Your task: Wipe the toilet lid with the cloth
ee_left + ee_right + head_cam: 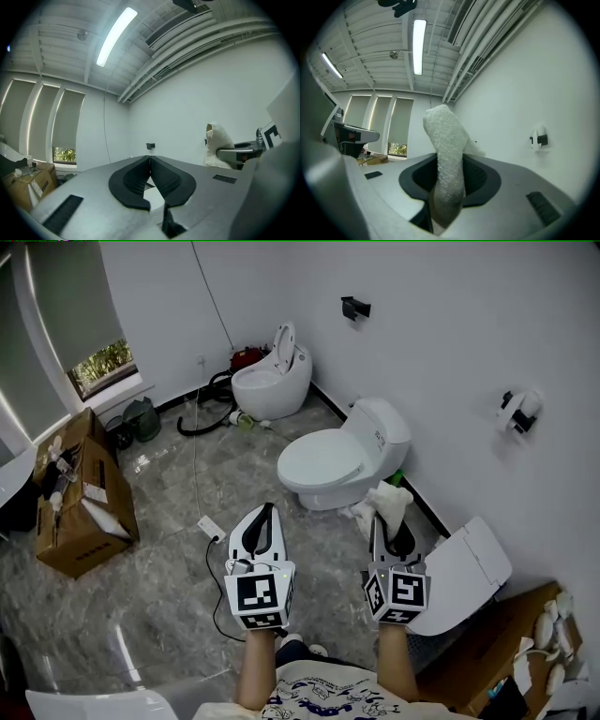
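A white toilet with its lid (321, 461) closed stands against the right wall, ahead of both grippers. My right gripper (386, 518) is shut on a white cloth (389, 500), which sticks up past the jaw tips. In the right gripper view the cloth (447, 150) fills the gap between the dark pads. My left gripper (269, 511) hangs to the left of it, shut with nothing in it; its pads (164, 176) meet at the tip in the left gripper view. Both grippers are held in the air, short of the toilet and not touching it.
A second white toilet (272, 381) with its lid raised stands at the back, with a black hose (208, 412) beside it. A cardboard box (80, 507) is on the left. A power strip with cable (210, 529) lies on the floor. A white panel (466, 573) leans at the right.
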The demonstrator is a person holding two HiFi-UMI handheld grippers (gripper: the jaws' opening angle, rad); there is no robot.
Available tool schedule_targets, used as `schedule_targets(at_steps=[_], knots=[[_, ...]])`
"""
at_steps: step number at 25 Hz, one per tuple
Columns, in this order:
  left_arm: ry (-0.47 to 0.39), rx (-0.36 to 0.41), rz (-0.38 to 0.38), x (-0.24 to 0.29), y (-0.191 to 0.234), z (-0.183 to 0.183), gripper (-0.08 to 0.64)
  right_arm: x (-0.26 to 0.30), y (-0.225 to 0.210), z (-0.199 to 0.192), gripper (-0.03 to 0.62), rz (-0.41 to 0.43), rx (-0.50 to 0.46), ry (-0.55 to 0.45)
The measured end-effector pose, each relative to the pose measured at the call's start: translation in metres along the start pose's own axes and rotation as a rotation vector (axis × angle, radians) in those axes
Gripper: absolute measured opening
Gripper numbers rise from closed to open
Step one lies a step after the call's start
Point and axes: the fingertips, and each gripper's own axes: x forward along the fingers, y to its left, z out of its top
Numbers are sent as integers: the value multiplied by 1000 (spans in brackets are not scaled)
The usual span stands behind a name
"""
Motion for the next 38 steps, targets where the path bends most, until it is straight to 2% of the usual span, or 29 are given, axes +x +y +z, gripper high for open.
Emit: schedule_targets(at_steps=[8,15,22,33,38], knots=[[39,4,34,-4,7,-13,5,5,-6,-12,118,7,28,20],[44,-3,27,29,18,-23,5,37,-7,-23,118,2,29,36],[32,-15,-3,108,40,-30,5,113,-15,-27,118,-20,14,34],[4,-9,-62,263,94,-16,5,265,-14,-10,118,-60,-3,9],[-2,-9,-91,315,113,-17,5,317,-13,-14,118,-85,-3,14]])
